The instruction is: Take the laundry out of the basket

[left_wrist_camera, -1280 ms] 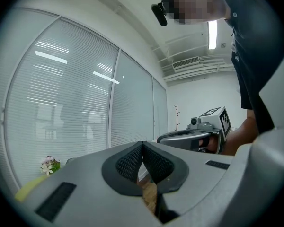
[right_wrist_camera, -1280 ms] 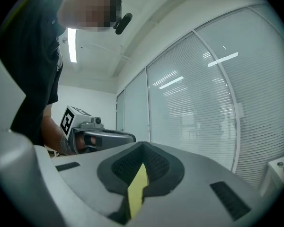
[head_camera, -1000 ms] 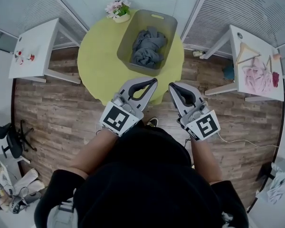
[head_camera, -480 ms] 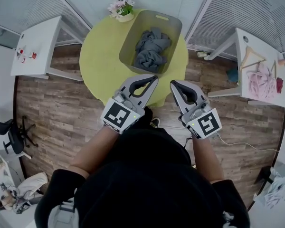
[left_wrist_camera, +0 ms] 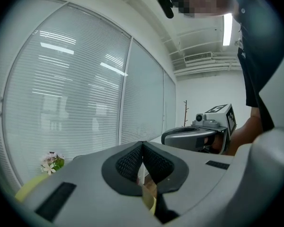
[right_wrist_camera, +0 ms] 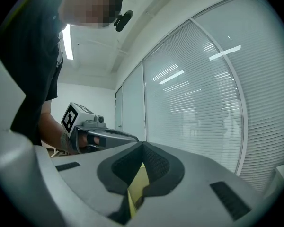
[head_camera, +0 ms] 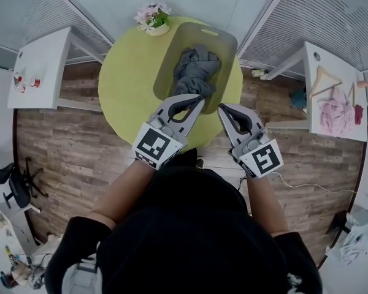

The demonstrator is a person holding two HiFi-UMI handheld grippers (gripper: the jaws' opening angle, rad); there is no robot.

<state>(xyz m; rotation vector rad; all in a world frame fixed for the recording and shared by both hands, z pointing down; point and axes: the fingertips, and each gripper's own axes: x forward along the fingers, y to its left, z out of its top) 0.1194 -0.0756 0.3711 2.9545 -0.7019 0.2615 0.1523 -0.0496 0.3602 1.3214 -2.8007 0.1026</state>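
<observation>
Far left, a white side table (head_camera: 40, 69) stood well apart from the round yellow-green table (head_camera: 126, 87). A flower pot (head_camera: 152, 20) sat at that table's far edge, near the basket (head_camera: 226, 41). Our left gripper (head_camera: 199, 105) hung at the basket's near rim, jaws pressed together on nothing. The grey laundry (head_camera: 196, 72) lay heaped inside the basket, untouched. Our right gripper (head_camera: 223, 109), just beside the left, was likewise pinched closed and empty. We judged the step to be the reach-in: spread the jaws before dipping over the near wall, then bite a thick fold high on the heap so the lift clears the rim without dragging the basket. Bare tabletop lay left of the basket for setting cloth down; on its right the table edge ran close. A white table with a hanger (head_camera: 331, 87) stood further right, well apart.
</observation>
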